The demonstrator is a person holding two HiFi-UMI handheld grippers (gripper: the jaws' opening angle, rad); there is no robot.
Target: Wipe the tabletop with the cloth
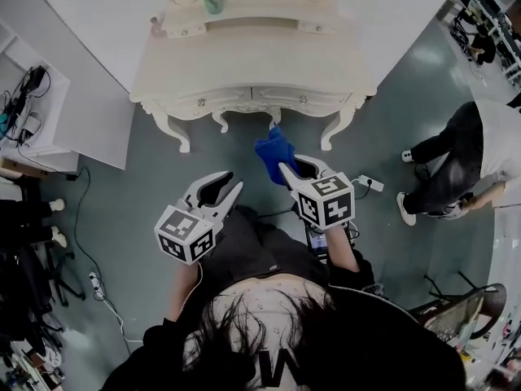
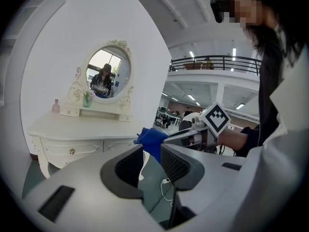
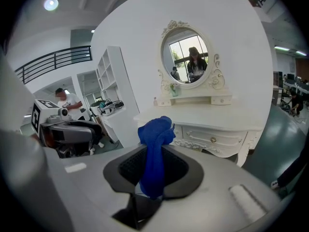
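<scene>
Crumpled blue cloth (image 3: pixel 154 149) stands pinched between the closed jaws of the right gripper (image 1: pixel 291 169), held in the air just on the near side of the cream carved dressing table (image 1: pixel 252 72) and clear of its tabletop. Left gripper (image 1: pixel 231 182) sits to its left and a little nearer, jaws apart with nothing between them. Farther out: oval mirror (image 3: pixel 189 57) and green cup (image 1: pixel 213 1) at the table's far edge, white power strip (image 1: pixel 368 183) on the floor to the right, second person (image 1: pixel 456 161) at far right.

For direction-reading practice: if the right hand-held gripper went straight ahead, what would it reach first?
Probably the front edge of the dressing table; depth is unclear. The cloth in the right hand-held gripper would touch first.
</scene>
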